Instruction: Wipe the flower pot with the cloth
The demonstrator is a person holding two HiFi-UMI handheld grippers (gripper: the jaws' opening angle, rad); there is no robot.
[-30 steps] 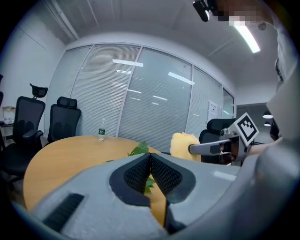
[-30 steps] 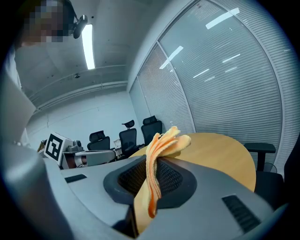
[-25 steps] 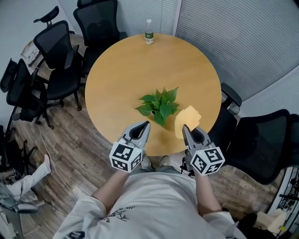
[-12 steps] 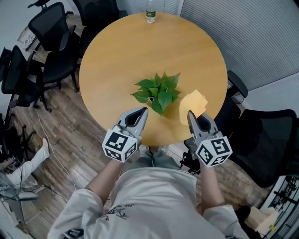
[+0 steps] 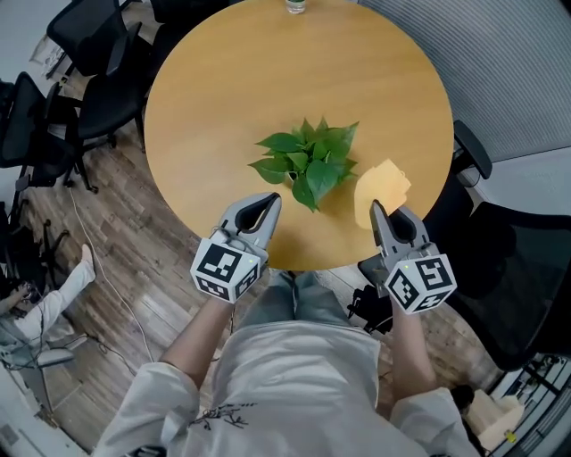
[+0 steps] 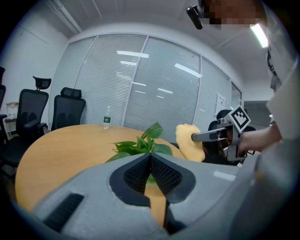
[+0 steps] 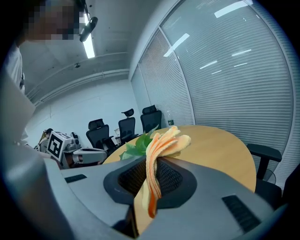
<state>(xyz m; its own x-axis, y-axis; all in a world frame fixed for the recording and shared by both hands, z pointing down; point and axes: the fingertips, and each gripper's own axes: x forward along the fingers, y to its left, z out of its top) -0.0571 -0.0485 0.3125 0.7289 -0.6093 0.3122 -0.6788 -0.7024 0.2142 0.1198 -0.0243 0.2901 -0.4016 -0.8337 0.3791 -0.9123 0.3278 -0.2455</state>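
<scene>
A leafy green plant [image 5: 308,161] stands near the near edge of the round wooden table [image 5: 223,89]; its leaves hide the pot. My right gripper [image 5: 376,210] is shut on a folded yellow-orange cloth [image 5: 384,186], which it holds just right of the plant. In the right gripper view the cloth [image 7: 165,140] sticks up from between the jaws of that gripper [image 7: 152,161]. My left gripper [image 5: 272,198] is shut and empty, just left of and nearer than the plant. The left gripper view shows that gripper [image 6: 150,155], the plant [image 6: 143,144] beyond it and the cloth [image 6: 189,140].
A water bottle [image 5: 295,5] stands at the table's far edge. Black office chairs [image 5: 80,45] crowd the far left, and another chair [image 5: 508,268] stands at the right. Cables lie on the wooden floor [image 5: 134,268] at the left.
Both grippers have sunk a little at the table's near edge, the cloth still in the right one. The view has shifted, so the bottle now sits at the top edge.
</scene>
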